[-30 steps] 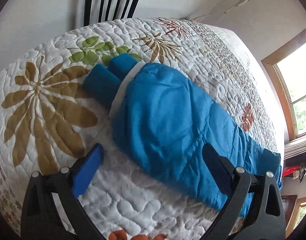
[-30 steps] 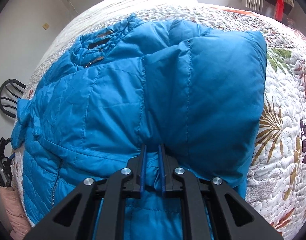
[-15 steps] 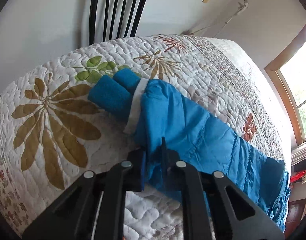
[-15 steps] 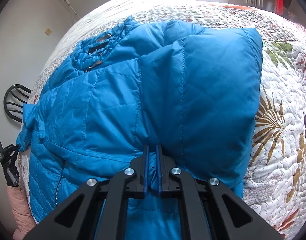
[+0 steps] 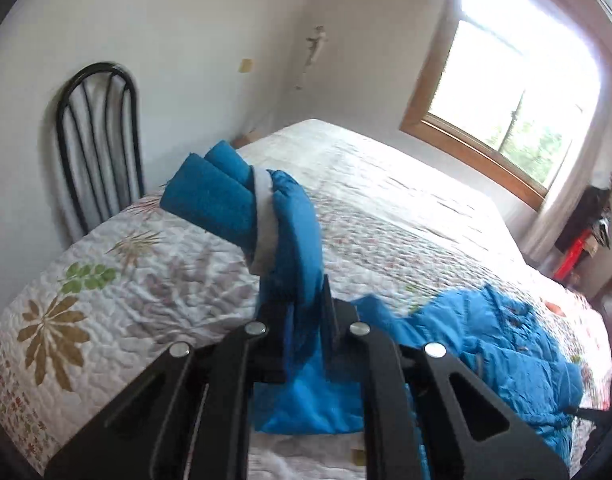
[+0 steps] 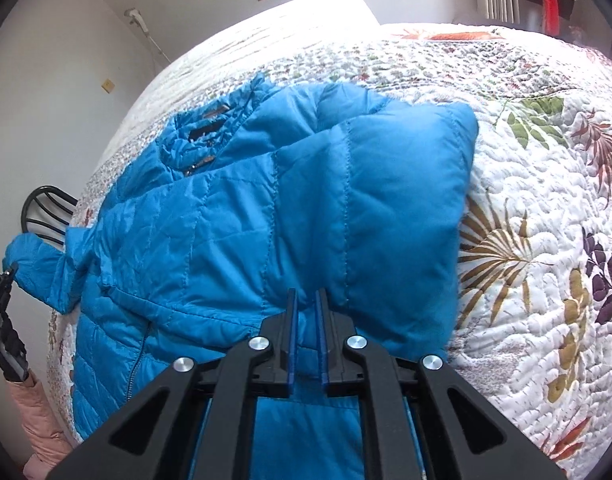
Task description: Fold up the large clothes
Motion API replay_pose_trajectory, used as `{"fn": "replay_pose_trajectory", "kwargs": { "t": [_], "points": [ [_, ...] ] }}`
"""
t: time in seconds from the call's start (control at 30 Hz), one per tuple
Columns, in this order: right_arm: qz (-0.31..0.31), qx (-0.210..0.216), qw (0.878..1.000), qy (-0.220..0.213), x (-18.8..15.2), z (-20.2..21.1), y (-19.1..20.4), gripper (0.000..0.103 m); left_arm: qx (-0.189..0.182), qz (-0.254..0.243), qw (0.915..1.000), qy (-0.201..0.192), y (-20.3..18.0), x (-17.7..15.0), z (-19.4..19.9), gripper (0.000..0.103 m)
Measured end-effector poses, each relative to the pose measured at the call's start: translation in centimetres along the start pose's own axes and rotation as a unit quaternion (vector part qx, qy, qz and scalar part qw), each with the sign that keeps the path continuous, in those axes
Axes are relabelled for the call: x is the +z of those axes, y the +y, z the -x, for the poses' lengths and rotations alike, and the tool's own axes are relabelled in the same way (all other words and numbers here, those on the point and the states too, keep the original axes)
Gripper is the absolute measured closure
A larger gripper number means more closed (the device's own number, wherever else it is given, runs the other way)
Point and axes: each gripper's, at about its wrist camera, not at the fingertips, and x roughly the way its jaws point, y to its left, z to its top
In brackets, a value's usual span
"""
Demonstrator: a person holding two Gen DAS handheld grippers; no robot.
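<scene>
1. Left gripper [image 5: 306, 308]: a second ago its jaws were wide apart over the sleeve [image 5: 294, 216] lying flat; half a second ago they had closed on it. Now clamped on the sleeve and raised, so the cuff [image 5: 210, 196] hangs in the air off the quilt.
2. The view from that gripper has swung from looking down at the bed [image 5: 118, 280] to looking across the room at the window [image 5: 513, 92] and chair [image 5: 98, 136]. Frame is motion-blurred, so the lift reads as under way.
3. Right gripper [image 6: 306, 320]: jaws close together, pinched on a fold of the jacket [image 6: 266, 208] at its near hem. No visible change over the last second; acting as the anchor.
4. Jacket body lies spread across the bed, collar end toward the far edge, hem toward the near edge. One side is already folded over the body, toward the right edge of the bed. The lifted sleeve is out at the left corner by the chair.
5. Meaning for the task, my read: the sleeve fold has started. Grasp is done, lift in progress; the carry over the body and the lay-down are still to come.
6. Risk: slick puffy fabric, small pinch. The sleeve could slip, or drag the body if the anchor lets go.
</scene>
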Motion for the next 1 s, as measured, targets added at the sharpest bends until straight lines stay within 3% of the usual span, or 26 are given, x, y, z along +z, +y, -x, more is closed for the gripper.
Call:
{"fn": "replay_pose_trajectory", "kwargs": {
  "t": [0.07, 0.2, 0.33, 0.4, 0.53, 0.7, 0.8, 0.83, 0.87, 1.0],
  "points": [
    [-0.001, 0.001, 1.0, 0.001, 0.0, 0.2, -0.5, 0.095, -0.042, -0.042, 0.9982, 0.008, -5.5, -0.5, -0.5, 0.094],
    [-0.002, 0.004, 1.0, 0.004, -0.2, 0.0, -1.0, 0.095, -0.132, -0.106, 0.9849, 0.036, -16.1, -2.8, -1.9, 0.094],
    [-0.012, 0.014, 1.0, 0.004, -0.4, -0.3, -1.5, 0.095, -0.19, -0.141, 0.9686, 0.076, -23.5, -6.0, -3.9, 0.094],
    [-0.012, 0.015, 1.0, 0.005, -0.5, -0.4, -1.5, 0.095, -0.199, -0.155, 0.9623, 0.101, -26.0, -7.8, -5.5, 0.094],
    [-0.01, 0.015, 1.0, 0.007, -0.5, -0.5, -1.6, 0.095, -0.2, -0.169, 0.9521, 0.158, -27.4, -11.3, -10.1, 0.094],
    [-0.012, 0.016, 1.0, 0.011, -0.5, -0.9, -1.7, 0.095, -0.202, -0.191, 0.9403, 0.196, -28.5, -13.9, -12.7, 0.09],
    [-0.014, 0.015, 1.0, 0.012, -0.4, -0.9, -1.7, 0.095, -0.229, -0.18, 0.9302, 0.223, -28.6, -14.1, -12.7, 0.079],
    [-0.016, 0.017, 1.0, 0.012, -0.4, -0.9, -1.6, 0.093, -0.244, -0.17, 0.9263, 0.232, -28.3, -13.8, -12.5, 0.07],
    [-0.016, 0.02, 1.0, 0.013, -0.4, -0.9, -1.6, 0.09, -0.261, -0.157, 0.9219, 0.239, -27.6, -13.5, -12.1, 0.058],
    [-0.004, 0.018, 1.0, 0.011, -0.2, -0.7, -0.4, 0.071, -0.298, -0.128, 0.918, 0.229, -25.0, -11.7, -8.5, 0.046]
  ]
}}
